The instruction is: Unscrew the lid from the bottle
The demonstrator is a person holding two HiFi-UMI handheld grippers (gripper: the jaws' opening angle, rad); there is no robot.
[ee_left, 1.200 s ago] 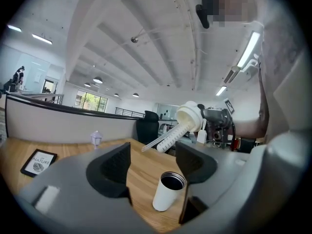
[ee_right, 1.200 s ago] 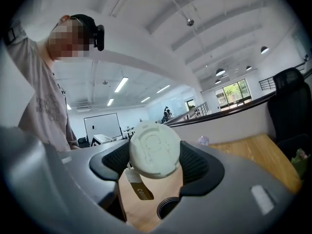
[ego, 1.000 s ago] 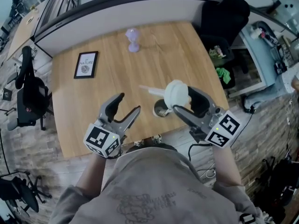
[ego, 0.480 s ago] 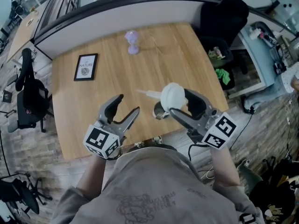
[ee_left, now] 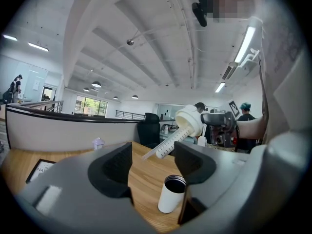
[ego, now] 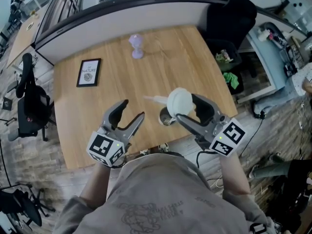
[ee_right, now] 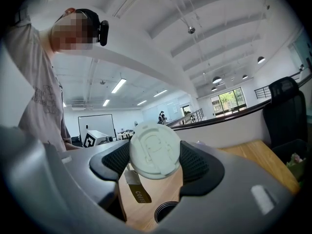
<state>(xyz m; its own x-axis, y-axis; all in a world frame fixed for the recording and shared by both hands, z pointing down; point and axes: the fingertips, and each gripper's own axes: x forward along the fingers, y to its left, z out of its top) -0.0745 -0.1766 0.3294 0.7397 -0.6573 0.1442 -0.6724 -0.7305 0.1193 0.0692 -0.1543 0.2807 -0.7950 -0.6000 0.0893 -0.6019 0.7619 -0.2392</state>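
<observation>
A white bottle (ego: 167, 116) with a dark open mouth stands upright on the wooden table (ego: 112, 91), near its front edge. Its white lid (ego: 179, 101) is off and hangs above the bottle. A long perforated tube (ego: 155, 99) juts from the lid's underside towards the left. My right gripper (ego: 187, 106) is shut on the lid, whose round top (ee_right: 155, 151) sits between the pads, with the bottle mouth (ee_right: 165, 211) below. My left gripper (ego: 132, 109) hovers open and empty to the bottle's left. From that gripper (ee_left: 152, 162) I see the bottle (ee_left: 171, 194) just ahead and the lid (ee_left: 189, 120) raised beyond it.
A framed picture (ego: 88, 72) lies at the table's left. A small purple object (ego: 137, 44) stands near the far edge. A brown "COFFEE" tag (ee_right: 140, 194) dangles under the lid. Black chairs stand at the left (ego: 30, 101) and the far right (ego: 231, 13).
My right gripper has carried the lid slightly to the left, over the bottle. The left gripper has barely moved.
</observation>
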